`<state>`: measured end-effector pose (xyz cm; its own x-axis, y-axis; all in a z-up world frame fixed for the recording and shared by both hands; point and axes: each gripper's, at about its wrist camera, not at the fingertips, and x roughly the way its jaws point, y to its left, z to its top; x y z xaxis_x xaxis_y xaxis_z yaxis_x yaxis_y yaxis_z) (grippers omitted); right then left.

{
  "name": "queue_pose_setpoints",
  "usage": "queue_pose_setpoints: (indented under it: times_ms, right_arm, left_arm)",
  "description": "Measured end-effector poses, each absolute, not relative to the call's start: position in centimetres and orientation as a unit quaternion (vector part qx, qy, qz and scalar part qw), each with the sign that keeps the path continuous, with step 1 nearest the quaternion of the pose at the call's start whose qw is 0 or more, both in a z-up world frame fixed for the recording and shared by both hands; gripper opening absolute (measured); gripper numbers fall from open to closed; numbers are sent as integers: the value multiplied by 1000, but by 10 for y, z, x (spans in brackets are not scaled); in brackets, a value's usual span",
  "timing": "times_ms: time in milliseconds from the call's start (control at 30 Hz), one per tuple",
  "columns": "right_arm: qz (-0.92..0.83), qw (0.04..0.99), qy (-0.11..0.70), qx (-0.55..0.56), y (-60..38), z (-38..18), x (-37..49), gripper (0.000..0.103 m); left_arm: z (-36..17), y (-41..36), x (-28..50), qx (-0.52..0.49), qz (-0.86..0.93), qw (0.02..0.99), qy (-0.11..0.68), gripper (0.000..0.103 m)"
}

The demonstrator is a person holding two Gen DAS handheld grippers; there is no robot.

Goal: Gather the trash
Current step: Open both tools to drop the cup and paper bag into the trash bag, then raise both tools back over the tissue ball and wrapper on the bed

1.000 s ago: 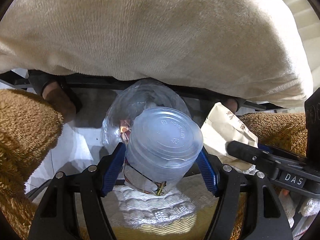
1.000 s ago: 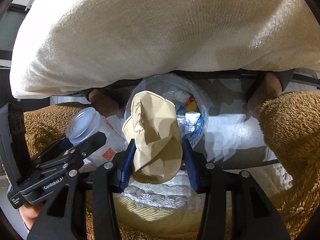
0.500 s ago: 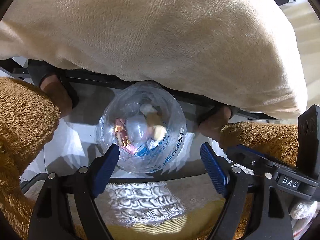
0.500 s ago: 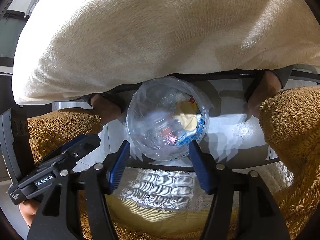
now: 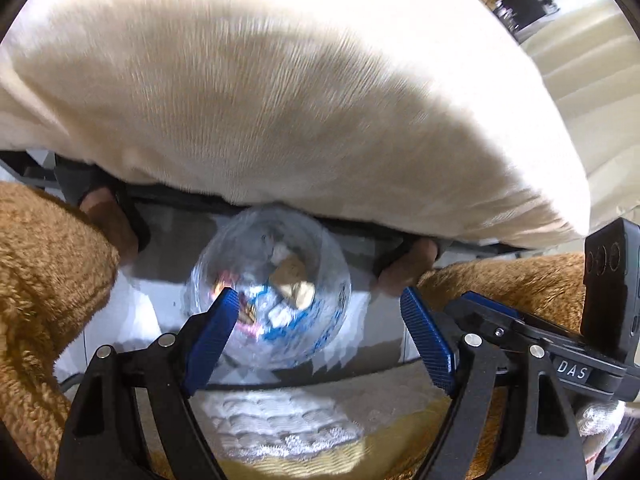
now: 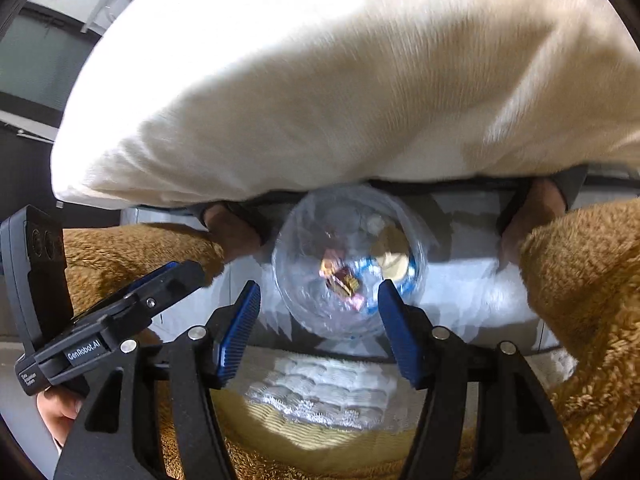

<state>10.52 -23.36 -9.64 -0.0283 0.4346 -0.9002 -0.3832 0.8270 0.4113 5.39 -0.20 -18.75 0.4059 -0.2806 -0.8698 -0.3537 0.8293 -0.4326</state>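
Left hand-held gripper [image 5: 320,336] and right hand-held gripper [image 6: 318,330] both released, nothing between pads. Trash bag [image 5: 270,300] sat below on floor, trash inside, cream blanket [image 5: 280,100] overhanging far rim. Risk: blanket sagging over mouth, blocking next drop.

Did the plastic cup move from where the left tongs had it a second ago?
Yes. The cup has left the left tongs, which have just been opening and stand empty, and seems to lie down in the bin.
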Motion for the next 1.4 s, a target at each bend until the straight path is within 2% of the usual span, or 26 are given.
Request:
queue_pose_setpoints:
  times_ms: [567, 1033, 1133, 1333, 1400]
  right_arm:
    - [386, 796, 463, 54, -251, 2, 93, 61]
    - [394, 827, 399, 41, -224, 42, 153, 64]
    - [381, 843, 380, 22, -217, 49, 172, 64]
    - [368, 862, 349, -15, -204, 56, 204, 64]
    - [361, 863, 353, -17, -201, 52, 217, 64]
  left_arm:
    - [-112, 6, 43, -299, -34, 864, 403, 81]
    - [-53, 34, 99, -212, -15, 915, 342, 82]
    - [-46, 46, 116, -196, -9, 923, 332, 89]
    - [-45, 75, 144, -214, -1, 919, 330, 89]
    - [-42, 81, 153, -211, -2, 922, 325, 94]
